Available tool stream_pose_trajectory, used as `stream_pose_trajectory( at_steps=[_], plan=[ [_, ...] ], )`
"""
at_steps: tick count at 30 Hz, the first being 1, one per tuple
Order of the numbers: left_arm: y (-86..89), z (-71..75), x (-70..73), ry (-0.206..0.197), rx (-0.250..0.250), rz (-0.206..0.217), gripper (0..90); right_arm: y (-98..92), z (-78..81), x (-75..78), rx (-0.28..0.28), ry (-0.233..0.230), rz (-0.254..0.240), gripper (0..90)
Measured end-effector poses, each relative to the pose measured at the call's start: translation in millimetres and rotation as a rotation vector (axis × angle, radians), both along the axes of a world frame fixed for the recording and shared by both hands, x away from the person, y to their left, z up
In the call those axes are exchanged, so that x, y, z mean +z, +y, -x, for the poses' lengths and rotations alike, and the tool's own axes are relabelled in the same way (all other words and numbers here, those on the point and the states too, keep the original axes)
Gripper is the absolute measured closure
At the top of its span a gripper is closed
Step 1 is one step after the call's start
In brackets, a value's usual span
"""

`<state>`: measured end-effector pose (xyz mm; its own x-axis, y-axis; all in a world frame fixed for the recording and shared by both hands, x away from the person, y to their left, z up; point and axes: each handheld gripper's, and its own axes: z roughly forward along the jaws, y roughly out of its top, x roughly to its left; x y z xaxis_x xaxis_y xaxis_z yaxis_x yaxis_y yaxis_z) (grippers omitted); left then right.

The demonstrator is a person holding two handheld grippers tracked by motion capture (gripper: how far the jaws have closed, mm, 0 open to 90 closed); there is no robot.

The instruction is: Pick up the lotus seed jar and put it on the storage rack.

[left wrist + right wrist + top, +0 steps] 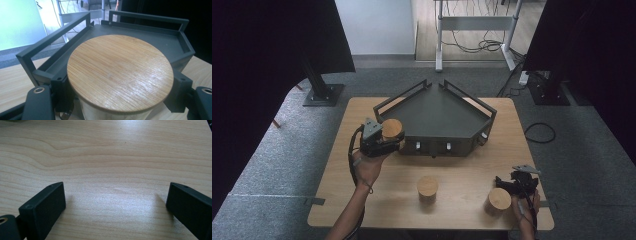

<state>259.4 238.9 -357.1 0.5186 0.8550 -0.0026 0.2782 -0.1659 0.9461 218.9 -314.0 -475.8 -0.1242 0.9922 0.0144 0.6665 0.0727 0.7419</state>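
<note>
The left gripper (388, 141) has its fingers (58, 91) clenched on a jar (120, 75) with a round bamboo lid, one finger pressed against each side just below the lid. In the high view this jar (392, 129) is held upright above the tabletop (462, 175), at the front left corner of a dark tray (437, 117). From the left gripper view, the lid sits in front of the tray's raised rail (50, 41), and the tray floor stretches away behind it. The left hand (368, 167) comes up from the near edge, its forearm slanting in from the bottom.

The right gripper (507, 186) lies low near the tabletop's near right corner. Its fingers (43, 207) are released, spread wide, with bare wood grain between them and nothing in their grasp. A second jar (499, 200) stands just beside that gripper, on its left, upright on the tabletop.

A third jar (427, 188) stands upright toward the middle of the near edge, well apart from both grippers.

The tray is five-sided with railed back edges, and rests on the far half of the tabletop, its point facing the far edge.
</note>
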Motion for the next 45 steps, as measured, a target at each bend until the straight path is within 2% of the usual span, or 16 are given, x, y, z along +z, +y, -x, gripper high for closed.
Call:
stream_pose_trajectory(
  at_steps=[3,15,19,25,36,45],
  plan=[
    [0.8,-6.7,4.7,0.004,0.003,0.016,25.6,0.0,0.0,-0.1,0.000,-0.001,-0.001,2.0],
    [-3.3,-27.0,13.2,0.005,0.025,0.011,25.5,-0.1,0.0,-0.1,0.001,-0.001,-0.002,2.0],
    [-4.3,-34.9,14.7,0.011,0.029,0.027,25.6,-0.1,0.0,-0.1,0.001,-0.001,-0.002,2.0],
    [-7.0,-46.4,16.8,0.017,0.041,0.026,25.6,-0.3,-0.1,-0.2,0.003,-0.001,-0.001,2.0],
    [-20.8,-69.8,16.1,0.011,0.065,-0.018,25.6,-0.7,-0.5,-0.3,0.006,-0.002,-0.001,2.0],
    [-31.8,-83.3,14.3,0.007,0.077,-0.030,25.6,-1.2,-1.0,-0.3,0.010,-0.002,0.000,2.0]
  ],
)
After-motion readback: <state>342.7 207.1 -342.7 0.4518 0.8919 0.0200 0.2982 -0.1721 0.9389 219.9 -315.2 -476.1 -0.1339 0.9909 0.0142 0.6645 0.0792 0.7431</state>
